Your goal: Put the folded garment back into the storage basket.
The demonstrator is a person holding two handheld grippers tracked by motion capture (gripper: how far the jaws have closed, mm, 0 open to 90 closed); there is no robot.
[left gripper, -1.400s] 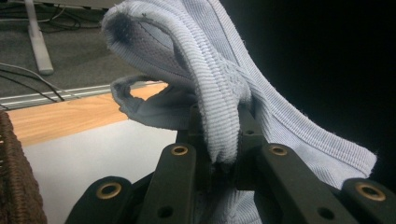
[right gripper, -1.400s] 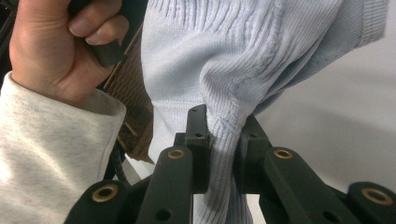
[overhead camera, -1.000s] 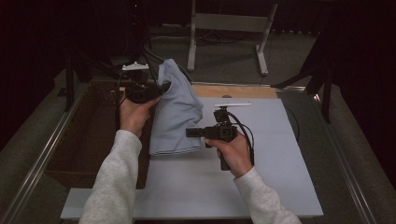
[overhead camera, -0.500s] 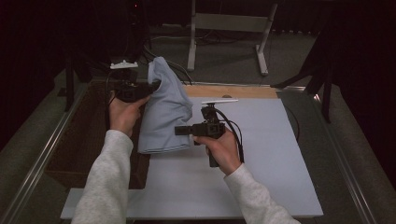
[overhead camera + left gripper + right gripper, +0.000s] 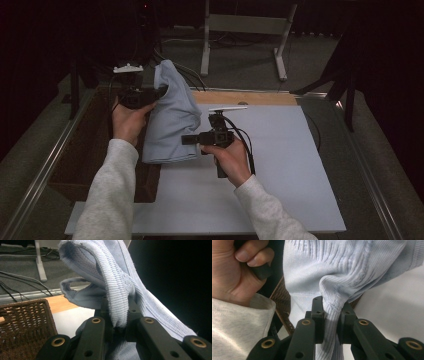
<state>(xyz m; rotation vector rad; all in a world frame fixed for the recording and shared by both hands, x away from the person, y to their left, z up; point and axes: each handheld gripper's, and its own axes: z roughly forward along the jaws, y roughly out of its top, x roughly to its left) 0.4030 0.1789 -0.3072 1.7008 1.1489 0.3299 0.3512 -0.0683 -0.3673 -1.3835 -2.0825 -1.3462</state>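
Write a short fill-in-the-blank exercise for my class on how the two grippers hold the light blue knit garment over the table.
1. Both grippers are shut on the light blue ______.
2. The left gripper holds its piece ______ than the right gripper does.
3. The basket beside the white board is made of brown ______.

Missing words: garment; higher; wicker

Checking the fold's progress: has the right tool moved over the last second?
Yes. The right tool, shut on the light blue sweater, shifted left across the white board, toward the wicker basket.
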